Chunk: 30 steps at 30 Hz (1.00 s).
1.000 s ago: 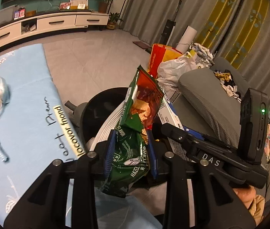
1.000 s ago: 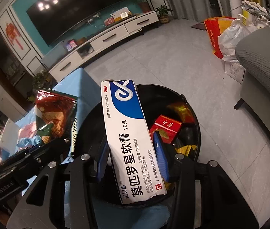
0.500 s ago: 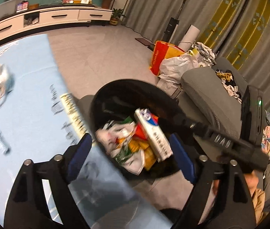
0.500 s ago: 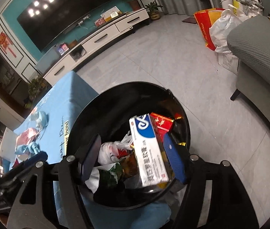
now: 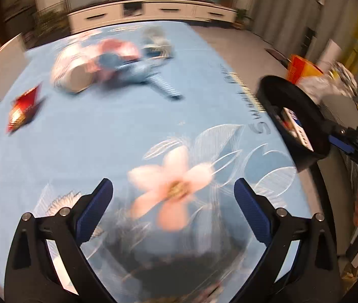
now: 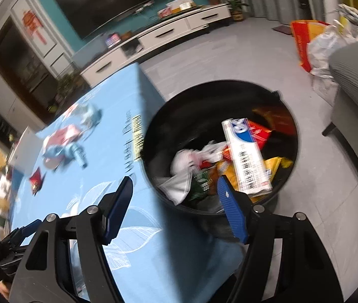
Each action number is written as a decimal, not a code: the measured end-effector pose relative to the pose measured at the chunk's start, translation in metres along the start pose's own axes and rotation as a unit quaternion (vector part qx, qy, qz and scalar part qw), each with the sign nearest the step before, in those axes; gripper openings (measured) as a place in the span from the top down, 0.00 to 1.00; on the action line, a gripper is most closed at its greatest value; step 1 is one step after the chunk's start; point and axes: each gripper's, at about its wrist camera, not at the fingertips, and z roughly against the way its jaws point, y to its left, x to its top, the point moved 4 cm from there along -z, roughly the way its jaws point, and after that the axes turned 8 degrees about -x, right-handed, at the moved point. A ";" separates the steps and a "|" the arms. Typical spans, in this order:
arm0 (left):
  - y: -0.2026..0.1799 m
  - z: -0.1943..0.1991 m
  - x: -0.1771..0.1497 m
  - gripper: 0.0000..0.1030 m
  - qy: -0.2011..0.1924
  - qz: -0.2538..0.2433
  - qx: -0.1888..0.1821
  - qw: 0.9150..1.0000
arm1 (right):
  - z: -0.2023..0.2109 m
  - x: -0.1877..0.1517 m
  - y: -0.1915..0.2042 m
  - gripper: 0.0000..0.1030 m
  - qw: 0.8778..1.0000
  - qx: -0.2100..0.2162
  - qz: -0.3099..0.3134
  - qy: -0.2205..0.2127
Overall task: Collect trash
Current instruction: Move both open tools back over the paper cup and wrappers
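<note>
Trash: remaining pieces, a red foil snack packet (image 5: pixel 23 108) and a blurred heap of pink-and-blue wrappers (image 5: pixel 108 63), lie on the light-blue flowered tablecloth (image 5: pixel 103 139), well apart from the round black plastic bin (image 6: pixel 219 146) off its edge. The bin holds the white-and-blue carton (image 6: pixel 246 156). Left gripper (image 5: pixel 174 203) has just spread wide, empty, over the cloth. Right gripper (image 6: pixel 175 208) has just opened, empty, beside the bin. Risks: pinching cloth with the flat packet; grippers colliding near the bin.
</note>
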 end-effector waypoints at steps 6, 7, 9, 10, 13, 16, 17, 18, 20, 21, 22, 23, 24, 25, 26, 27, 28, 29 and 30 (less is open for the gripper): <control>0.028 0.037 -0.026 0.03 -0.044 0.037 -0.001 0.998 | 0.002 -0.014 0.056 0.34 0.998 0.001 0.063 0.015; 0.031 0.042 -0.027 0.03 -0.050 0.040 -0.002 0.998 | 0.004 -0.015 0.062 0.34 0.997 0.003 0.069 0.014; 0.038 0.052 -0.026 0.03 -0.062 0.048 -0.001 0.997 | 0.007 -0.018 0.080 0.34 0.996 0.006 0.087 0.012; 0.043 0.057 -0.026 0.03 -0.069 0.054 0.000 0.996 | 0.009 -0.020 0.090 0.34 0.995 0.008 0.096 0.011; 0.061 0.073 -0.030 0.03 -0.091 0.072 0.007 0.993 | 0.010 -0.024 0.109 0.33 0.993 0.009 0.116 0.013; 0.075 0.088 -0.034 0.03 -0.113 0.091 0.013 0.989 | 0.010 -0.027 0.126 0.33 0.991 0.008 0.133 0.015; 0.080 0.094 -0.034 0.03 -0.121 0.099 0.015 0.988 | 0.011 -0.027 0.130 0.33 0.990 0.007 0.137 0.014; 0.084 0.097 -0.034 0.03 -0.127 0.105 0.019 0.986 | 0.012 -0.027 0.135 0.33 0.990 0.007 0.142 0.013; 0.090 0.103 -0.034 0.03 -0.138 0.115 0.026 0.983 | 0.014 -0.028 0.141 0.32 0.989 0.006 0.148 0.010; 0.092 0.106 -0.033 0.03 -0.143 0.118 0.027 0.982 | 0.015 -0.028 0.144 0.32 0.989 0.005 0.150 0.009; 0.094 0.108 -0.033 0.03 -0.147 0.120 0.028 0.981 | 0.016 -0.028 0.147 0.31 0.988 0.004 0.154 0.007; 0.095 0.111 -0.033 0.03 -0.151 0.123 0.027 0.980 | 0.016 -0.029 0.149 0.31 0.988 0.003 0.155 0.007; 0.095 0.113 -0.034 0.03 -0.154 0.122 0.023 0.980 | 0.016 -0.029 0.151 0.31 0.987 0.001 0.158 0.007; 0.095 0.114 -0.035 0.03 -0.162 0.118 0.015 0.980 | 0.016 -0.029 0.153 0.31 0.987 0.000 0.160 0.007; 0.094 0.116 -0.036 0.03 -0.168 0.112 0.012 0.979 | 0.016 -0.029 0.156 0.31 0.987 -0.001 0.162 0.006; 0.094 0.118 -0.038 0.03 -0.177 0.101 0.009 0.979 | 0.016 -0.029 0.157 0.31 0.987 -0.002 0.163 0.006; 0.094 0.118 -0.037 0.03 -0.181 0.093 0.004 0.979 | 0.016 -0.029 0.158 0.31 0.986 -0.002 0.164 0.006; 0.095 0.119 -0.038 0.03 -0.183 0.085 -0.009 0.979 | 0.016 -0.030 0.161 0.31 0.986 -0.002 0.167 0.006; 0.096 0.118 -0.038 0.03 -0.182 0.085 -0.021 0.979 | 0.015 -0.030 0.163 0.31 0.985 -0.002 0.170 0.006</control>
